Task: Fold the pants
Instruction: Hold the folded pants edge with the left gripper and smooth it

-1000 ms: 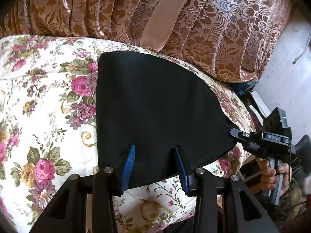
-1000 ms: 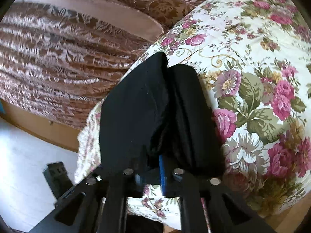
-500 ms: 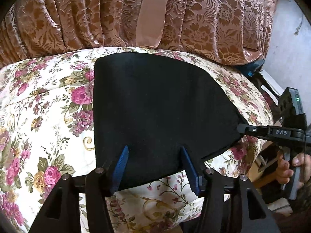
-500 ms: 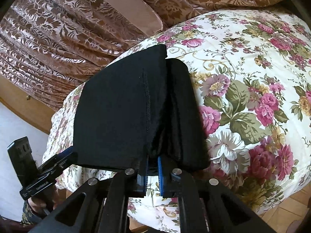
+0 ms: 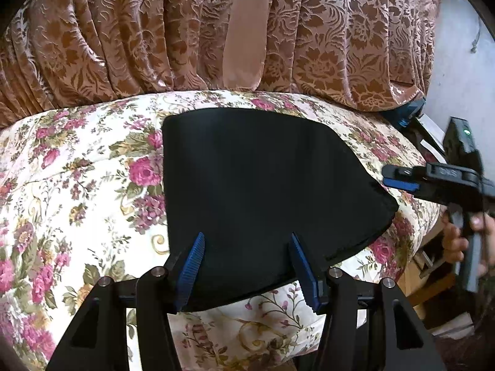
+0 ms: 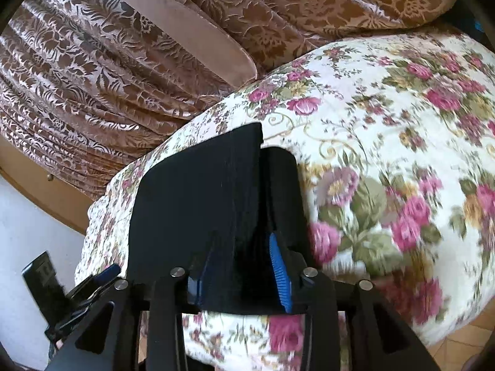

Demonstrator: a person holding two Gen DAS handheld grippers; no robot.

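Observation:
Black folded pants (image 5: pixel 263 185) lie flat on a floral bed cover (image 5: pixel 80 191). My left gripper (image 5: pixel 247 262) stands open over their near edge, and its blue pads touch no cloth. In the right wrist view the pants (image 6: pixel 198 204) show two stacked layers with a seam between them. My right gripper (image 6: pixel 241 266) has its jaws opening. The pants' near edge shows between its pads, which do not press on it. In the left wrist view the right gripper (image 5: pixel 399 179) hovers just off the pants' right corner. The left gripper's tip (image 6: pixel 103 275) is blurred at the lower left of the right wrist view.
A brown brocade drape (image 5: pixel 154 37) with a plain pink band (image 5: pixel 247 31) hangs behind the bed. The bed's edge drops off at the right, where a person's hand (image 5: pixel 454 241) grips the right handle. Wooden floor (image 6: pixel 458 337) and a pale floor (image 6: pixel 27 216) surround the bed.
The right gripper's jaws have come apart and let go of the pants' bunched edge, which now lies flatter. The left jaws widened, and both grippers rose and drew back slightly.

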